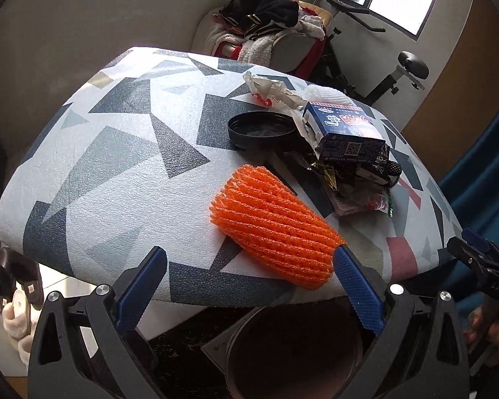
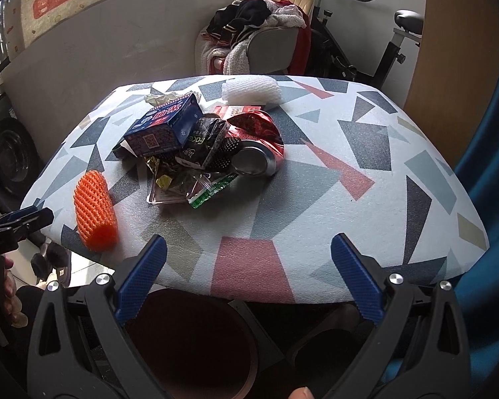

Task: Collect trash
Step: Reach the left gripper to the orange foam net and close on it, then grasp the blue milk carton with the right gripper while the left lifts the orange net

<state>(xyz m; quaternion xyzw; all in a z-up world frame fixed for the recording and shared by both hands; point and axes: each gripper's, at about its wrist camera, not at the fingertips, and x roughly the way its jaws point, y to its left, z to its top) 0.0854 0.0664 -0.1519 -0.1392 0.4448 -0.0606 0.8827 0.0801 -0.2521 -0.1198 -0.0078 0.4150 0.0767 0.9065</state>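
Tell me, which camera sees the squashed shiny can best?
The right wrist view. There the crushed can lies in the open beside the trash pile, its silver end facing the camera. In the left wrist view the blue box and the wrappers hide it, so I can't find it there.

orange foam net (image 1: 272, 226) | triangle-patterned tabletop (image 1: 116, 153) | blue carton (image 2: 164, 126)

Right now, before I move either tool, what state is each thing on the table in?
Left tool: open, empty, at the orange net's near end.
Right tool: open, empty, over the table edge.
Orange foam net: lying on its side, near the edge.
Blue carton: tilted on top of the pile.
Red can: crushed, on its side.
Black lid: lying flat, hollow side up.
White foam net: lying apart, behind the pile.
Bin: open, below the table edge.
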